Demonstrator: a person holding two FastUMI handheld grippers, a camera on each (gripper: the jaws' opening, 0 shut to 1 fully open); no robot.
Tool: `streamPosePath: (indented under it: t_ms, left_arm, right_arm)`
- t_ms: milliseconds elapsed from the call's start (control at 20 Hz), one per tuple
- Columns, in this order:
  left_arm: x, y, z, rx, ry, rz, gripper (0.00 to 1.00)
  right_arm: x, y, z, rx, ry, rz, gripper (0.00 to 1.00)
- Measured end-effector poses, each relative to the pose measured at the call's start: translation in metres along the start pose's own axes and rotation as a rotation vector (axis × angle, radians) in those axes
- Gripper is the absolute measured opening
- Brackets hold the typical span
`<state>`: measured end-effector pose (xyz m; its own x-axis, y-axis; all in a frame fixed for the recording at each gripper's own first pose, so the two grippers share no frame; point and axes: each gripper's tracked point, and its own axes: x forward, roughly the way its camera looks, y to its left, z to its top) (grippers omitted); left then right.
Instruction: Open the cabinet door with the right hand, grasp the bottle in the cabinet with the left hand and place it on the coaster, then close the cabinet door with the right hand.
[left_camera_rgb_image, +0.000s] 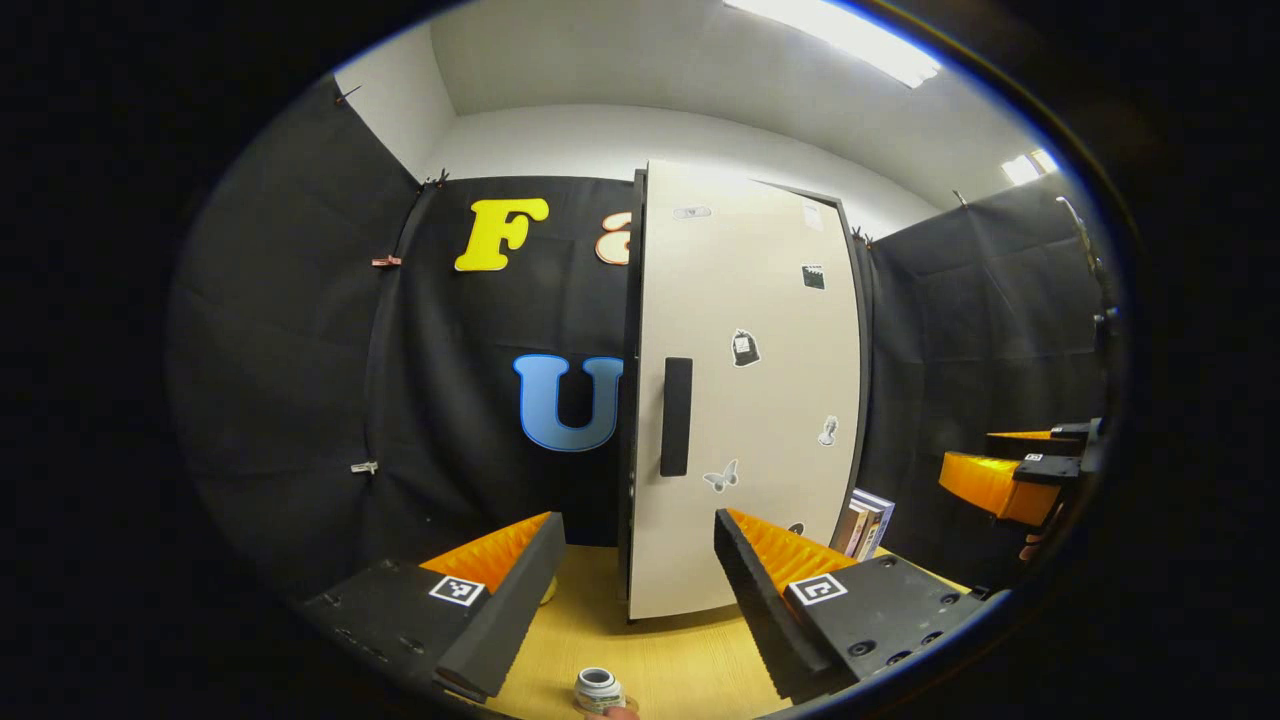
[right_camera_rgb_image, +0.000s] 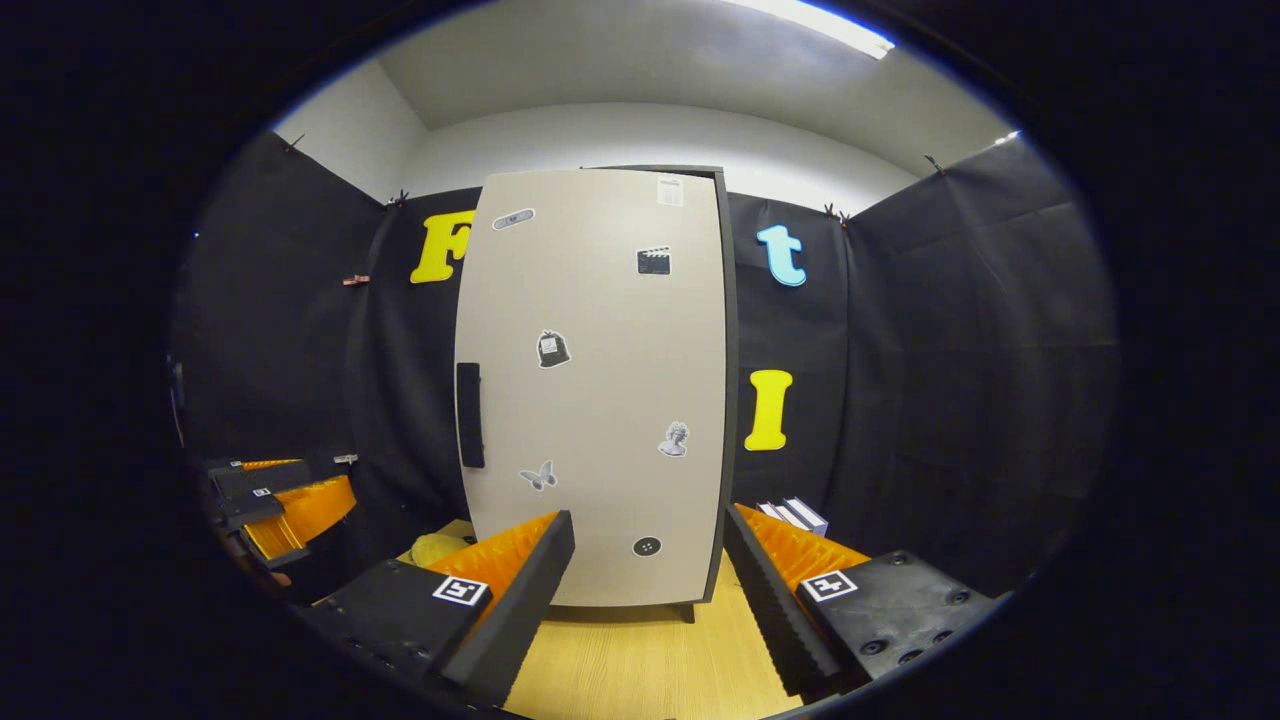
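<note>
The cabinet door stands shut, so the task looks to be at its very start: opening has not begun. In the right gripper view the right gripper hangs in front of the cabinet, its fingers spread wide and holding nothing, well apart from the door. The dark handle sits on the door's left edge in that view, above and to the left of the gripper's line. The left gripper is likewise wide open and empty, facing the door from its handle side. The bottle is presumably behind the door; it cannot be seen. A small jar-like thing sits on the table below the left gripper; whether a coaster lies there cannot be told. Books lean beside the cabinet. The next move likely calls for the right gripper to go up and leftward, straddle the handle, close on it and swing the door out.
</note>
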<state>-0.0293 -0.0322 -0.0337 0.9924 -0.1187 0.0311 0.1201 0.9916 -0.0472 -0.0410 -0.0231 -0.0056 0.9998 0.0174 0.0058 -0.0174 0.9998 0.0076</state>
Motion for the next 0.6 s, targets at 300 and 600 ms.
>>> streamPosePath:
  t_ms: [300,600]
  left_arm:
    - [-0.0013,-0.0064,-0.0012,-0.020,0.013,-0.014,0.95]
    - [-0.0039,-0.0100,-0.0002,-0.004,0.005,-0.011,0.95]
  right_arm:
    - [-0.0007,-0.0043,-0.0011,-0.011,0.003,0.001,0.98]
    - [-0.0014,-0.0083,0.0008,0.003,-0.003,-0.002,0.97]
